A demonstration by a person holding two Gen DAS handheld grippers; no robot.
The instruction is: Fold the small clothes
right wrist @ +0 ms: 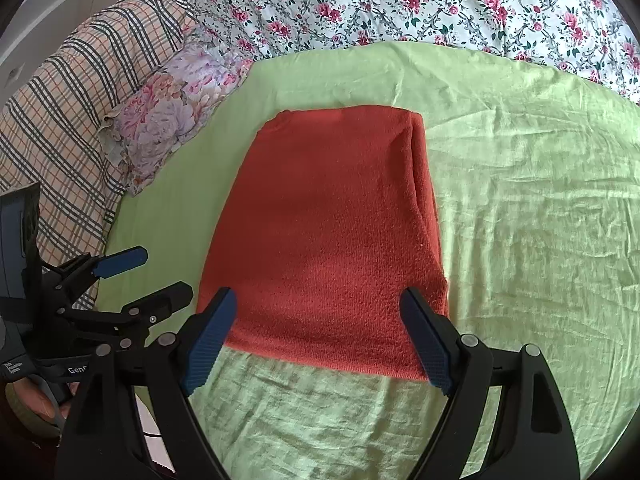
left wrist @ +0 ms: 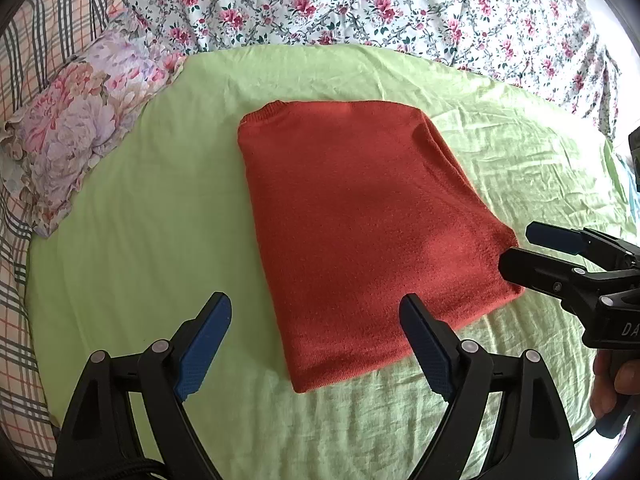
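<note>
Nearest, left tongs (left wrist: 316, 340) wide open, holding nothing, hovering over the near left corner of the sweater (left wrist: 360, 220). Right tongs (right wrist: 320, 336) also wide open and empty, at the sweater's near edge. Sweater is a folded orange rectangle, flat on the green sheet (left wrist: 140, 220), collar at the far end. Beyond: floral pillow (left wrist: 76, 128) at far left, plaid blanket (right wrist: 68, 100) behind it, floral duvet (left wrist: 380, 4) across the back.

Home bedroom, bed w/ green sheet (left wrist: 160, 200), floral duvet (left wrist: 360, 4), plaid blanket (right wrist: 80, 92), frilly floral pillow (left wrist: 76, 128)
</note>
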